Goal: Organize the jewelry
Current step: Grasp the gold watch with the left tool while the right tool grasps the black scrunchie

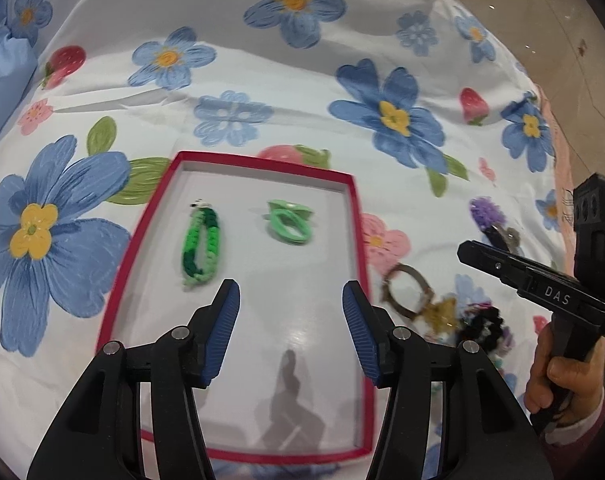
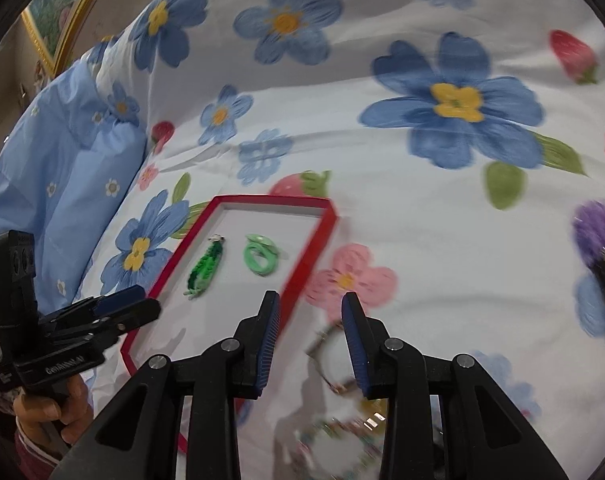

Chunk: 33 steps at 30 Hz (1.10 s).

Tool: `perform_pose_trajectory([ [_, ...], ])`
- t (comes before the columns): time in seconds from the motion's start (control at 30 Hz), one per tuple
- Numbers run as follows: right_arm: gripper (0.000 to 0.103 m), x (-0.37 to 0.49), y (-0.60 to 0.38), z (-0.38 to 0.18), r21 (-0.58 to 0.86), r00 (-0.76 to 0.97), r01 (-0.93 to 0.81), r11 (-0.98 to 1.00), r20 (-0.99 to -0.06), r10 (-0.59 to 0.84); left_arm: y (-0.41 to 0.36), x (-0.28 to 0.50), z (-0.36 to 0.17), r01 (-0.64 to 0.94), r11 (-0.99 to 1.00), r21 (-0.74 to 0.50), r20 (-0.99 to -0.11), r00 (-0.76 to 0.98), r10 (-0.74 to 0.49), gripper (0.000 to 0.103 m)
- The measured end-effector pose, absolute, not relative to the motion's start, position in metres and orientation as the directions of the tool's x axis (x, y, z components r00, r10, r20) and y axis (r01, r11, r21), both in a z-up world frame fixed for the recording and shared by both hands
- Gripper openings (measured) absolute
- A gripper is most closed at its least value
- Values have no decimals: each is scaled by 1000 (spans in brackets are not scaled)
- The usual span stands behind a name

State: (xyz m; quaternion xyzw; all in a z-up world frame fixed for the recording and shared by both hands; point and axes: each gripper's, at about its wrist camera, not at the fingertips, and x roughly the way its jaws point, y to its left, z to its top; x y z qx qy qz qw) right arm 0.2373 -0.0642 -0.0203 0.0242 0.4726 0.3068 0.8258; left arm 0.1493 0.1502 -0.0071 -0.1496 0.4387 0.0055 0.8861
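Note:
A red-rimmed white tray [image 1: 120, 268] lies on a flowered bedspread. In it lie a green braided bracelet [image 1: 200, 246] and a light green hair tie [image 1: 288, 224]. My left gripper [image 1: 290, 308] is open and empty above the tray's middle. A brown-grey bangle [image 1: 406, 290], a gold star piece [image 1: 442, 314] and black hair ties [image 1: 484, 322] lie in a pile right of the tray. My right gripper [image 2: 310, 320] is open and empty just above the bangle [image 2: 326, 356], by the tray's right rim [image 2: 302, 268]. The bracelet [image 2: 204, 270] and hair tie [image 2: 260, 258] show there too.
A purple fluffy hair piece [image 1: 486, 212] lies beyond the pile, also in the right wrist view [image 2: 598, 228]. A blue pillow [image 2: 62, 168] sits at the left. The bedspread [image 1: 262, 92] stretches far behind the tray. A framed picture [image 2: 58, 12] hangs on the wall.

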Motion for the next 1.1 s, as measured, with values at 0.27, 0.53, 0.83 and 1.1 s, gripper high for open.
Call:
perform_pose_trajectory([
  [0.27,37,221,-129,-21,324,408,-397,859,-775,481,104,149,2,-30,967,-252,-776,603,-184,53],
  [0.53,37,203,-186,-22,308,448,-321,896,-784,430,61,153,-1,73,975,-212,-792,571,-215,53],
  [0.83,38,184,-217,-31,318,458,-276,907,-786,414,35,159,-19,141,973,-182,-816,530,-230,53],
  [1.1,38,178,-200,-42,325,426,-317,891,-790,440,15,173,-32,203,972,-119,-842,497,-207,53],
])
